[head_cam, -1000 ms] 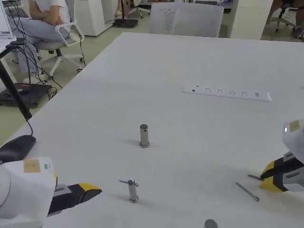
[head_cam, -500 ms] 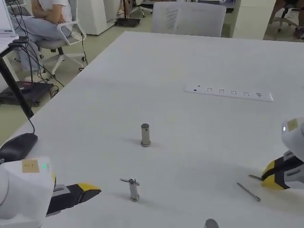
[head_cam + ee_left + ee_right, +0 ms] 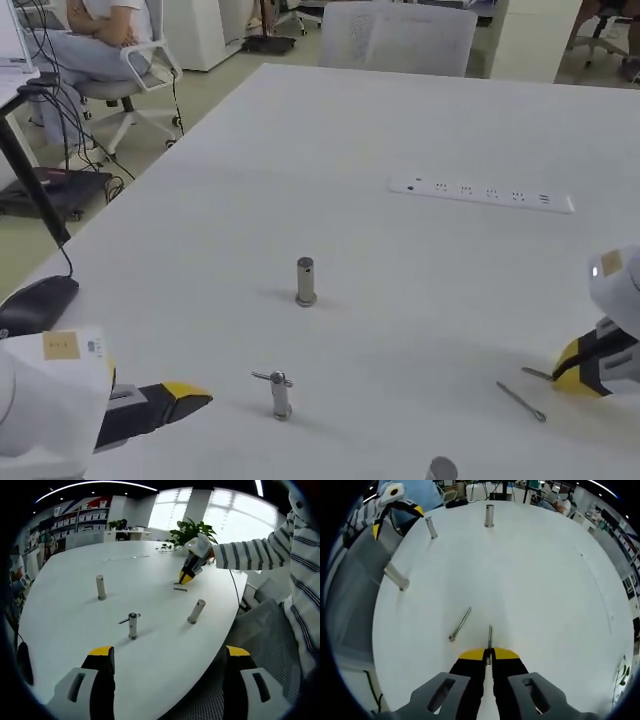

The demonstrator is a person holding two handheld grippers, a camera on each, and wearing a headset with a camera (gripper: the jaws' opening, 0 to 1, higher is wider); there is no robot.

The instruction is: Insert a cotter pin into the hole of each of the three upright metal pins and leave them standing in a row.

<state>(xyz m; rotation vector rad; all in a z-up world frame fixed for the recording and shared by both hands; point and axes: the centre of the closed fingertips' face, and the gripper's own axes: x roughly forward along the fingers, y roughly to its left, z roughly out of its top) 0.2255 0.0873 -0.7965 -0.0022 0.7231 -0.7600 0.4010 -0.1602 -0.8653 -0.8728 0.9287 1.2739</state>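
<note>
Three metal pins stand on the white table (image 3: 400, 130). The far pin (image 3: 305, 281) (image 3: 101, 587) (image 3: 489, 516) has an empty hole. The middle pin (image 3: 281, 394) (image 3: 132, 625) (image 3: 431, 527) has a cotter pin through its top. The near pin (image 3: 441, 468) (image 3: 196, 611) (image 3: 396, 576) is bare. My right gripper (image 3: 572, 368) (image 3: 489, 656) (image 3: 187, 575) is shut on a cotter pin (image 3: 490, 637) (image 3: 535, 374), low over the table. A loose cotter pin (image 3: 521, 401) (image 3: 460, 623) (image 3: 180, 589) lies just beside it. My left gripper (image 3: 185, 400) (image 3: 169, 655) (image 3: 395, 500) is open and holds nothing, left of the middle pin.
A white power strip (image 3: 480, 194) lies at the back right of the table. A black mouse (image 3: 35, 303) sits at the left edge. Office chairs and a seated person (image 3: 100, 40) are beyond the far left corner. A potted plant (image 3: 195, 530) stands past the table.
</note>
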